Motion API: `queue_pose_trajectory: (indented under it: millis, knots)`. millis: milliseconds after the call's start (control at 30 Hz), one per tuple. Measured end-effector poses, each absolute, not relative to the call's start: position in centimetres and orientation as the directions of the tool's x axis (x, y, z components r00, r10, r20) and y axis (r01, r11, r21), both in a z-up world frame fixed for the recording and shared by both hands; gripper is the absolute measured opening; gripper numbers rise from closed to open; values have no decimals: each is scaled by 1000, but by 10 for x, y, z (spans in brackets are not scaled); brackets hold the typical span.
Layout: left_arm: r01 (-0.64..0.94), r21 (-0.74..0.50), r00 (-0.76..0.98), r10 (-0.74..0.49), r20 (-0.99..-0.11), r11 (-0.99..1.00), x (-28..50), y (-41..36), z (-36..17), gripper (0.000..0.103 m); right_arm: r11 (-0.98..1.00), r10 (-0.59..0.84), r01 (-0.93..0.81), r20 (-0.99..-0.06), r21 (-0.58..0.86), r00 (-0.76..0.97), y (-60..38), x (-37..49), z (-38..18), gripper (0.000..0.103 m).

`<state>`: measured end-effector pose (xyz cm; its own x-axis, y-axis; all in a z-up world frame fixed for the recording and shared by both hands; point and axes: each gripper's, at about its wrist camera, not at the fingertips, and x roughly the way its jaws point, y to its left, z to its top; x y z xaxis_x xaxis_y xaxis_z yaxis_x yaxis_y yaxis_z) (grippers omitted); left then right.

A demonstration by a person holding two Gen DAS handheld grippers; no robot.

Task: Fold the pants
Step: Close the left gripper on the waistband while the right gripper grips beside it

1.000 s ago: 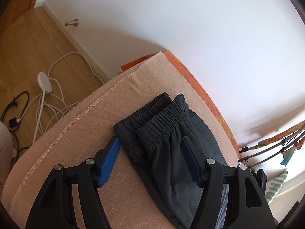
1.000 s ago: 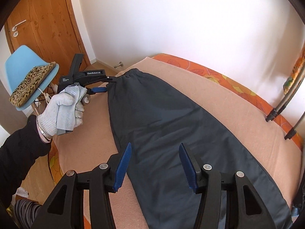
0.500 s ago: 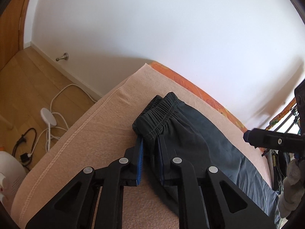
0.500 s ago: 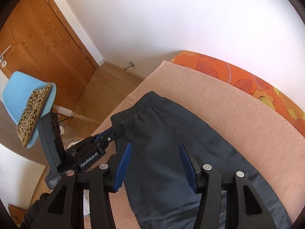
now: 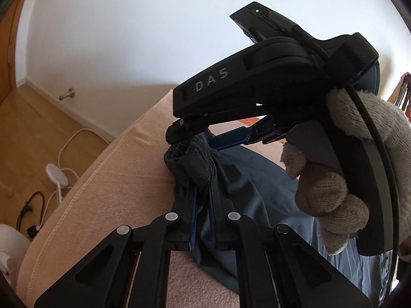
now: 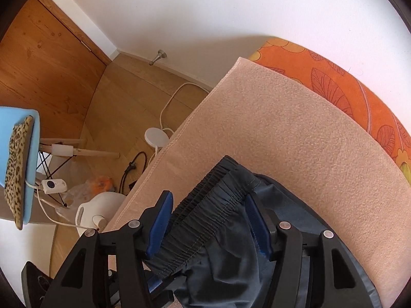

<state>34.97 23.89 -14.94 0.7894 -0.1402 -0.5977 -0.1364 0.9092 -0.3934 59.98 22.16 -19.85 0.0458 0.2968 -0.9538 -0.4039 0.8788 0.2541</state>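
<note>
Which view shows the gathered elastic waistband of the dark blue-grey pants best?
The right wrist view: the waistband runs unobstructed between the opening right gripper fingers, stitching visible. The left wrist view shows only a bunched part, pinched by the shut left gripper and partly hidden behind the right gripper.

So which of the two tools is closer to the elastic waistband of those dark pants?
Left, narrowly. The left tool is shut on the pants just below the waistband. The right tool straddles the waistband, jaws opening, pads apparently not pressing on it.
</note>
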Motion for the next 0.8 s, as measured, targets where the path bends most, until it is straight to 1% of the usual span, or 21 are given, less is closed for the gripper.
queue_pose_trajectory:
  millis: [33,100,167,233,267,333,367,400,433,500,533,567,600,633,700,800]
  knots:
    - [-132,-391,786,-144,-601,911,350,238,-150,6,880,280,-413,-959,236,48,225,598,-202,62]
    - [-135,-387,783,-141,-606,912,351,237,-150,6,884,248,-420,-967,206,49,230,598,-210,55]
    - [-137,-383,779,-140,-611,914,351,236,-151,6,886,241,-423,-968,191,68,228,594,-213,43]
    - [-151,-367,780,-118,-615,918,349,235,-149,7,890,276,-393,-959,232,60,220,598,-215,42]
    - [-158,-356,782,-103,-615,921,347,234,-148,8,892,298,-372,-953,257,55,215,601,-215,37]
    - [-180,-328,786,-66,-615,927,345,230,-145,17,895,317,-348,-947,279,56,209,603,-217,33]
    - [-189,-316,783,-52,-620,930,346,229,-144,22,894,328,-342,-943,290,58,207,603,-218,33]
    - [-209,-305,779,-30,-626,929,347,228,-144,36,893,335,-337,-940,297,59,207,603,-217,33]
    - [-223,-304,782,-16,-623,926,346,229,-144,43,892,343,-333,-937,305,61,208,603,-216,34]
    - [-255,-312,775,1,-631,915,346,233,-145,45,891,358,-319,-932,322,60,205,604,-215,34]
    - [-272,-318,770,8,-638,908,346,236,-146,49,888,372,-314,-927,337,57,204,604,-215,37]
    - [-297,-322,761,19,-649,899,347,240,-148,53,884,383,-311,-922,350,52,204,605,-215,37]
    - [-325,-331,748,27,-663,886,348,245,-151,60,880,393,-311,-918,359,50,203,606,-215,38]
    - [-348,-352,735,20,-677,869,350,250,-153,63,875,404,-309,-913,372,47,199,606,-215,38]
    - [-334,-421,713,-67,-698,843,358,257,-161,63,869,426,-298,-904,395,45,193,607,-216,38]
    - [-327,-427,706,-82,-703,843,363,258,-162,63,861,454,-280,-890,425,43,188,609,-217,38]
